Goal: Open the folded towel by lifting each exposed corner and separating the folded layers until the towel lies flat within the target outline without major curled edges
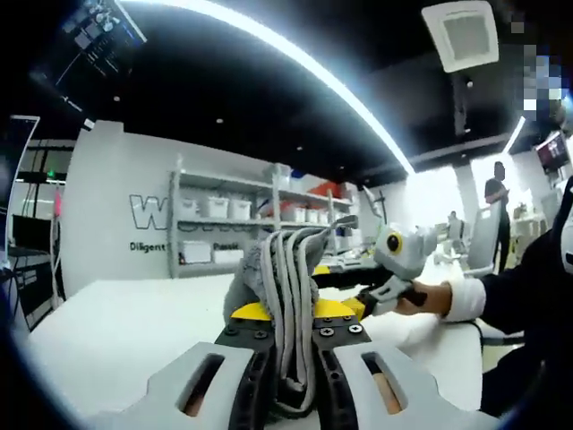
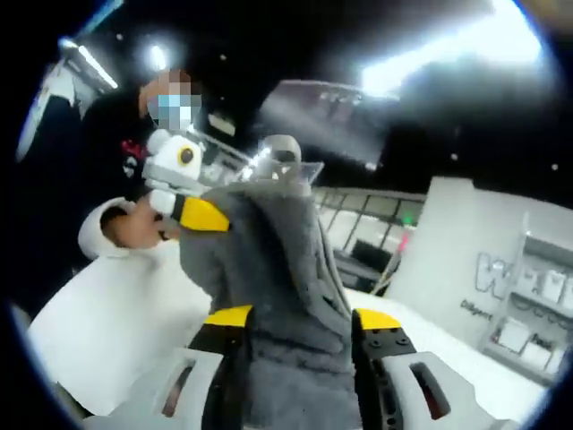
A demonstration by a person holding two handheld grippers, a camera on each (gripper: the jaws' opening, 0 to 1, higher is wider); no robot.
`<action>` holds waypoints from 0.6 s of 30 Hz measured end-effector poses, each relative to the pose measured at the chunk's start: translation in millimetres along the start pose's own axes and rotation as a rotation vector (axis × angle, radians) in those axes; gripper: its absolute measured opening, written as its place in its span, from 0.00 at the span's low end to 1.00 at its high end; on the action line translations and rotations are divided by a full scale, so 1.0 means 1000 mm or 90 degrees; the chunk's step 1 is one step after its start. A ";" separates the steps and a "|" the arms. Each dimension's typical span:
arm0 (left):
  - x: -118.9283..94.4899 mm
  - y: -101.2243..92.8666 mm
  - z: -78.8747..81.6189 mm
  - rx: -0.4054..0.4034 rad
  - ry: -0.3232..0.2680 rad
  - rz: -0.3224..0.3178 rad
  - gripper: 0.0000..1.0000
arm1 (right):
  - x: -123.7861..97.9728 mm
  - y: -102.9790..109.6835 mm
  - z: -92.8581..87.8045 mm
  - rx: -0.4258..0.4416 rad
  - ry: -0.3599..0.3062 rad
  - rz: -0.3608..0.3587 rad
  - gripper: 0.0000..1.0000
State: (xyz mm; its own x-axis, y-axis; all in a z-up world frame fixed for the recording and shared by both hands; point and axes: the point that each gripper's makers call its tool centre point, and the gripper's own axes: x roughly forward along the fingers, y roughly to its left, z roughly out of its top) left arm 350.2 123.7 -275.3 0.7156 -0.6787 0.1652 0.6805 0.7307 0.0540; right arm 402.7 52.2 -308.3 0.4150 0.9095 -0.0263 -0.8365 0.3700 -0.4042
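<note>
In the left gripper view, the grey towel (image 1: 285,296) is being clamped between the two jaws of the left claw (image 1: 288,315), its folded layers standing up in ridges above the yellow jaw tips and its lower edge hanging down between the jaws. Just beyond and to the right of that claw, the right claw (image 1: 387,288) is being held by a person's hand (image 1: 428,298) with a white cuff, its yellow-tipped end reaching in toward the towel. Beneath both, the white worktop (image 1: 116,331) is being seen stretching away, and far behind the claw a shelving unit (image 1: 260,219) with white bins is standing against a white wall. In the right gripper view, the towel (image 2: 291,296) is being gripped between the jaws of the right claw (image 2: 295,336), the cloth bulging wide between the yellow tips and rising well above them. Up and to the left of that claw, the left claw (image 2: 199,213) is being held by a hand (image 2: 130,228), its yellow tip touching the towel's upper left edge. The worktop (image 2: 116,322) is lying below and to the left.
</note>
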 end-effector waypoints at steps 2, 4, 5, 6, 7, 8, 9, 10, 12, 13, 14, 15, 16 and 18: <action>-0.001 0.004 0.000 0.015 0.002 0.011 0.09 | 0.003 -0.001 -0.010 0.015 0.022 0.002 0.54; -0.001 0.009 -0.002 0.036 0.008 0.028 0.09 | 0.005 -0.002 -0.016 0.019 0.037 0.000 0.61; -0.001 0.012 -0.003 0.048 0.011 0.038 0.09 | 0.006 -0.002 -0.020 0.021 0.047 -0.001 0.65; -0.001 0.016 -0.003 0.062 0.011 0.052 0.09 | 0.007 -0.003 -0.022 0.023 0.055 -0.003 0.69; -0.001 0.018 -0.004 0.065 0.013 0.058 0.09 | 0.007 -0.003 -0.023 0.026 0.057 -0.005 0.71; -0.001 0.020 -0.004 0.066 0.014 0.063 0.09 | 0.007 -0.004 -0.025 0.032 0.061 -0.006 0.74; -0.002 0.025 -0.004 0.071 0.015 0.078 0.09 | 0.007 -0.004 -0.028 0.049 0.067 -0.003 0.79; -0.002 0.029 -0.005 0.077 0.017 0.088 0.09 | 0.007 -0.002 -0.031 0.070 0.077 0.003 0.83; -0.002 0.035 -0.008 0.089 0.027 0.104 0.09 | 0.008 -0.002 -0.043 0.121 0.107 0.007 0.91; -0.002 0.038 -0.010 0.095 0.031 0.113 0.09 | 0.008 -0.003 -0.050 0.140 0.122 0.002 0.93; -0.002 0.040 -0.010 0.099 0.033 0.117 0.09 | 0.008 -0.004 -0.056 0.139 0.137 0.003 0.94; -0.003 0.041 -0.010 0.102 0.035 0.120 0.10 | 0.008 -0.004 -0.059 0.136 0.142 0.001 0.94; -0.003 0.042 -0.010 0.106 0.035 0.122 0.10 | 0.007 -0.004 -0.062 0.129 0.151 0.001 0.94; -0.004 0.045 -0.011 0.107 0.035 0.126 0.10 | 0.006 -0.003 -0.068 0.121 0.169 0.001 0.95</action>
State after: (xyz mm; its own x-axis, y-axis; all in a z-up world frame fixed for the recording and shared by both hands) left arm 379.9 158.7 -284.1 0.8433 -0.5204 0.1347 0.4936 0.8489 0.1890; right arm 432.2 43.7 -369.5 0.4720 0.8381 -0.2736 -0.8784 0.4207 -0.2267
